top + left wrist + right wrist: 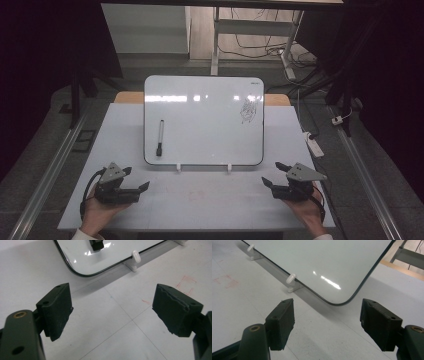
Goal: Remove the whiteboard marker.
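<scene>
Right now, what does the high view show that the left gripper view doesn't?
High view alone: the scribble on the whiteboard's right side, the whole marker, the right gripper, open. Left gripper view alone: red marks on the table, close up. Both: the board's lower left corner, the marker's dark tip, a white support clip, the left gripper, open.

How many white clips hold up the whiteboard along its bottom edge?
2. One clip sits under the whiteboard left of the middle, nearer the marker; the other clip sits right of the middle. Any support behind the board would be hidden.
</scene>
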Tool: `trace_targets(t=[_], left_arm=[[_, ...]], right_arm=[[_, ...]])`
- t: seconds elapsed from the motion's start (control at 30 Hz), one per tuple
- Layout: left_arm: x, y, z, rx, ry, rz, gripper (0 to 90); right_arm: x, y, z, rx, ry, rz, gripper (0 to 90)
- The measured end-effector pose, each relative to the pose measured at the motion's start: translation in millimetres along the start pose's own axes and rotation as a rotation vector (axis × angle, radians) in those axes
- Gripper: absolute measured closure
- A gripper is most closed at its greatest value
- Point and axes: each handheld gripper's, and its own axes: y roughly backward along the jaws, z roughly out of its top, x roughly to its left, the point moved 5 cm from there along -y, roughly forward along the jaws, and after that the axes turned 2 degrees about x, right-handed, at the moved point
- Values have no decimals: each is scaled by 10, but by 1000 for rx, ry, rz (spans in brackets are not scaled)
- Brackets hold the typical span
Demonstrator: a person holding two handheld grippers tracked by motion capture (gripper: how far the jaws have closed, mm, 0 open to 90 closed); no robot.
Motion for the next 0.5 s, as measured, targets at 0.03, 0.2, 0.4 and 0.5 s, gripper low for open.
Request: trace_targets(t=[0.03,0.2,0.4,0.5], left_arm=[[2,6,0,-1,1,2,167],[8,12,-5,3,1,10,171],[-5,20,7,7,-2,18,180],[-11,28,39,1,-4,29,183]], right_arm=[[2,0,2,2,2,0,275],[-8,8,1,1,-1,-3,281],[-1,-11,-9,11,6,-4,284],[5,-16,3,21,8,-13,283]])
